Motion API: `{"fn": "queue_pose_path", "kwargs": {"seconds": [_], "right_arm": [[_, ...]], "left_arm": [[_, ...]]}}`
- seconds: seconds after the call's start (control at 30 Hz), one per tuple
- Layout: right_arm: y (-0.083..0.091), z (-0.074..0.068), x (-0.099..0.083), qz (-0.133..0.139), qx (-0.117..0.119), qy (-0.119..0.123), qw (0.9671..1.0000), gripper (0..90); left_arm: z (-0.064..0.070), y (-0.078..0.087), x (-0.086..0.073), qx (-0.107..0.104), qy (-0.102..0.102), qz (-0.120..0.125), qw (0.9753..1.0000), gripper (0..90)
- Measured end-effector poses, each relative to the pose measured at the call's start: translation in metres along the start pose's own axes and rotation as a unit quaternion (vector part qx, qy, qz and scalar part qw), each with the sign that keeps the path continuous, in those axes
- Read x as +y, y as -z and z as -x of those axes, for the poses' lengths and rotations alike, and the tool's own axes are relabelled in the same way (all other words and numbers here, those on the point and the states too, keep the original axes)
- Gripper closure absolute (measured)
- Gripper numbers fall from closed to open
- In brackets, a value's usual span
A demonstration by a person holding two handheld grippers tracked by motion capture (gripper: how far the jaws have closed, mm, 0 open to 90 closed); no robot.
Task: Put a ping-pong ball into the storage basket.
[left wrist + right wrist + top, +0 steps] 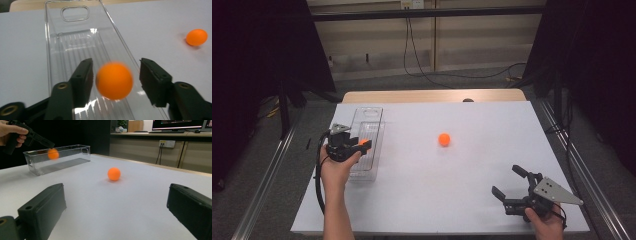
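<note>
The clear plastic bin (pixel 368 145) lies open-topped toward the table's left edge, so a ball can be dropped in from above. Over it the left gripper (pixel 360 145) has jaws parted wider than the blurred orange ball (pixel 114 80) between them, apparently just released. The right gripper (pixel 510 182), jaws wide and empty, faces the second orange ball (pixel 444 139) lying well right of the bin.

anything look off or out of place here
One thing: the orange ball between the open jaws of the left gripper is blurred and touches neither pad, so it looks to be dropping into the clear bin below. A second orange ball lies loose on the white table. Nothing looks spilled or damaged.
</note>
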State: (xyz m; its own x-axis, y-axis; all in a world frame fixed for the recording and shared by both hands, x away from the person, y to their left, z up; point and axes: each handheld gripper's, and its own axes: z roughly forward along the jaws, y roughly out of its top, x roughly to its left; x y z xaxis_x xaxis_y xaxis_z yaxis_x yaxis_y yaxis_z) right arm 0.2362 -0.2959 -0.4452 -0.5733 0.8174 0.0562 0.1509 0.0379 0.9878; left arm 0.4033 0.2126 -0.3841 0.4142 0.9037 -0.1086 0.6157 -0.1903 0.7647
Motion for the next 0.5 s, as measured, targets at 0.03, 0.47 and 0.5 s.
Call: {"fn": "queue_pose_path", "kwargs": {"seconds": [0.03, 0.47, 0.5], "right_arm": [[0.000, 0.000, 0.000, 0.000, 0.000, 0.000, 1.0000, 1.8], [0.000, 0.000, 0.000, -0.001, 0.001, 0.001, 1.0000, 1.8], [0.000, 0.000, 0.000, -0.001, 0.001, 0.001, 1.0000, 1.8]], "left_arm": [[0.000, 0.000, 0.000, -0.001, 0.000, 0.001, 1.0000, 41.3], [0.010, 0.001, 0.005, -0.013, 0.001, 0.006, 0.9999, 30.0], [0.011, 0.002, 0.006, -0.016, -0.002, 0.008, 0.9998, 29.4]]}}
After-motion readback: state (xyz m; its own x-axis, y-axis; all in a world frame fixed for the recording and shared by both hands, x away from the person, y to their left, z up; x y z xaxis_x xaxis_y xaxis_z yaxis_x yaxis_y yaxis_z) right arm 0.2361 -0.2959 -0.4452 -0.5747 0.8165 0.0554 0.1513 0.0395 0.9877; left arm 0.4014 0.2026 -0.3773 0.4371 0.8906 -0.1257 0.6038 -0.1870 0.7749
